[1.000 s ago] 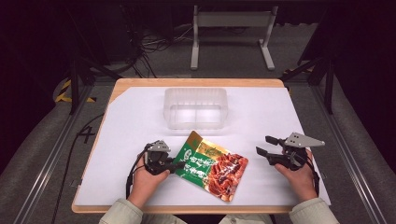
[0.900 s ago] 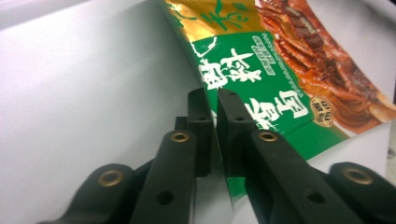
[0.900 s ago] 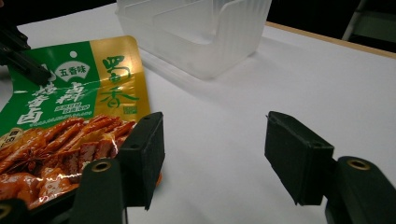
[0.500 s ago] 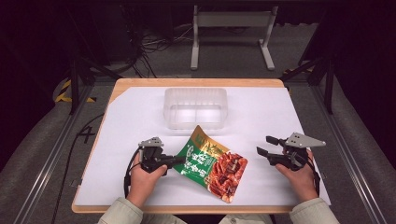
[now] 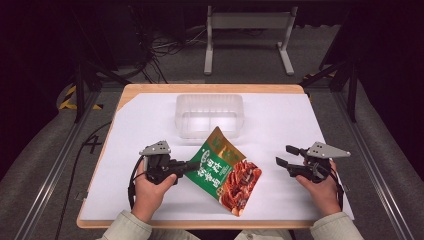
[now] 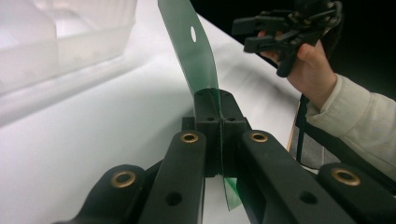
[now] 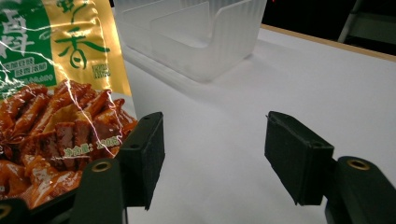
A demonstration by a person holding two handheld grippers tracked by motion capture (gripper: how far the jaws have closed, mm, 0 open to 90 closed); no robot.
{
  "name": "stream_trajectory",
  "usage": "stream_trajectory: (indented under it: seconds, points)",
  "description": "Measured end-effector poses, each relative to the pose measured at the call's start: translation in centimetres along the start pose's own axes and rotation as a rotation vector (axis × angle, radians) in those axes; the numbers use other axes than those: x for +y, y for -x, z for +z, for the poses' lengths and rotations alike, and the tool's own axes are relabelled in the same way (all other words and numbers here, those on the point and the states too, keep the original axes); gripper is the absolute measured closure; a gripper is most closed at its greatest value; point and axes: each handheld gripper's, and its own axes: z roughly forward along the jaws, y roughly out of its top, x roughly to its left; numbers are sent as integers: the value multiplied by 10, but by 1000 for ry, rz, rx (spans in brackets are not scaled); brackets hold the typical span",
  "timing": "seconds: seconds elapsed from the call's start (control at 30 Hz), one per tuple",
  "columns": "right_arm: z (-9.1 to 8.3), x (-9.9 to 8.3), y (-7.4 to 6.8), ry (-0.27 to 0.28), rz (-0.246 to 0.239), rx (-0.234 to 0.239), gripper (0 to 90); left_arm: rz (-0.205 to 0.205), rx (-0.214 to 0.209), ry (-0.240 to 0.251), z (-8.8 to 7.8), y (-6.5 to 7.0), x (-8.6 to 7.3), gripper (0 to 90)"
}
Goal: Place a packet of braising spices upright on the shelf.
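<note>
Judging from the layout, roughly a third of the way along: snack pouch (image 5: 225,172) already pinched at its green nine-o'clock edge by the left tool (image 5: 192,166), shut tight on the thin film, and tilted up, with apparently just the lower corner toward five o'clock resting on the surface (image 5: 300,120). Placed near the middle of the surface, just on the six-o'clock side of the clear plastic tub (image 5: 210,131), top corner close to the tub's front wall, contact impossible to tell. Left to do, most likely: carrying the pouch toward twelve o'clock, clearing the wall and releasing it inside the tub, empty so far. Held well apart at three o'clock, right tool (image 5: 283,155) half spread, nothing between its pads (image 7: 299,163), aimed at the pouch. As for materials: glossy, crinkled plastic-foil film, flat and thin, printed green and gold above and reddish-brown food strips below, with a small hang hole near the top edge in the left gripper view; floppy, probably prone to bending and swinging from a one-sided pinch. Tub translucent and frosted, rectangular with rounded corners and thin stiff walls. Surface covered in smooth matte white, bare wood showing along the rim. Pads black, blocky, hard-looking.
</note>
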Motion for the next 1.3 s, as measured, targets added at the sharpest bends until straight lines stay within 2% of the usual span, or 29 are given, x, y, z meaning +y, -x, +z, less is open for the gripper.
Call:
stream_trajectory:
  seconds: [0.2, 0.27, 0.33, 0.4, 0.43, 0.6, 0.73, 0.97, 1.17, 1.23, 1.3]
  points:
    - [3, -2, -1, -13, 4, 7, 382, 68, 2, 23, -10, 11, 15, 900]
    - [4, -2, -2, -15, 3, 10, 383, 78, -2, 30, -12, 15, 19, 900]
    - [4, -2, -2, -17, 1, 10, 384, 111, 1, 30, -15, 21, 25, 900]
    - [4, -2, -1, -17, 5, 10, 384, 116, 3, 32, -16, 23, 27, 900]
    - [4, -2, -1, -14, 11, 12, 385, 141, 9, 35, -17, 26, 30, 900]
    - [3, -4, 2, -14, 24, 11, 386, 182, 20, 42, -20, 33, 41, 900]
    - [3, -5, 2, -17, 31, 10, 388, 191, 27, 51, -23, 36, 49, 900]
    - [1, -8, 5, -24, 43, 4, 391, 232, 57, 56, -26, 39, 66, 900]
    - [-2, -11, 6, -32, 53, -5, 392, 229, 76, 76, -30, 38, 83, 900]
    - [-3, -12, 6, -35, 49, -7, 393, 220, 74, 78, -30, 38, 86, 900]
    - [-4, -13, 7, -35, 58, -9, 392, 203, 63, 78, -32, 37, 96, 900]
